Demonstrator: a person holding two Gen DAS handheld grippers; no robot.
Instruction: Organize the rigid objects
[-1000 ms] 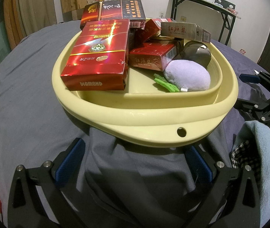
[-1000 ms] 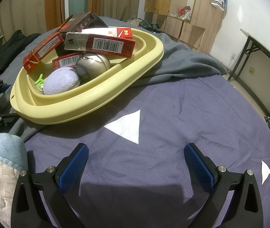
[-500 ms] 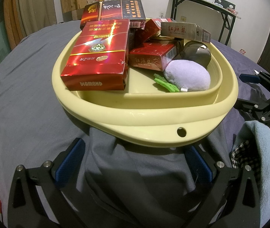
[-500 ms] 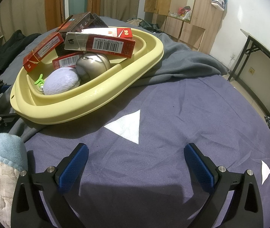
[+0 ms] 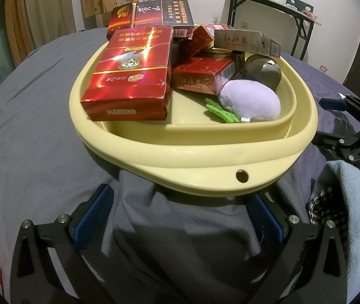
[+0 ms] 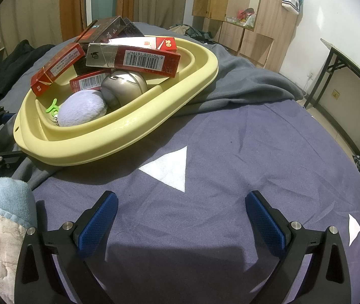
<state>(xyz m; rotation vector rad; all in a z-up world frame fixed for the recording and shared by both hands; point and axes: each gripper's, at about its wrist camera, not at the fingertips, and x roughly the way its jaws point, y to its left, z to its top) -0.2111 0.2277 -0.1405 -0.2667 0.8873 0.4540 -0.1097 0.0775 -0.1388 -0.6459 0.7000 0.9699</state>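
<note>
Both the left gripper [image 5: 180, 215] and right gripper [image 6: 181, 215] are hovering with jaws apart and empty, while the yellow basin [image 5: 192, 152], sitting on a grey blanket [image 5: 180, 228], is holding red boxes [image 5: 129, 73], a purple pouch [image 5: 249, 103] and a metal ball [image 5: 262, 72].

Dim, warm indoor light, glare on the red box [image 5: 129, 76], soft shadows, heavy fisheye bending, dark vignetted corners.
</note>
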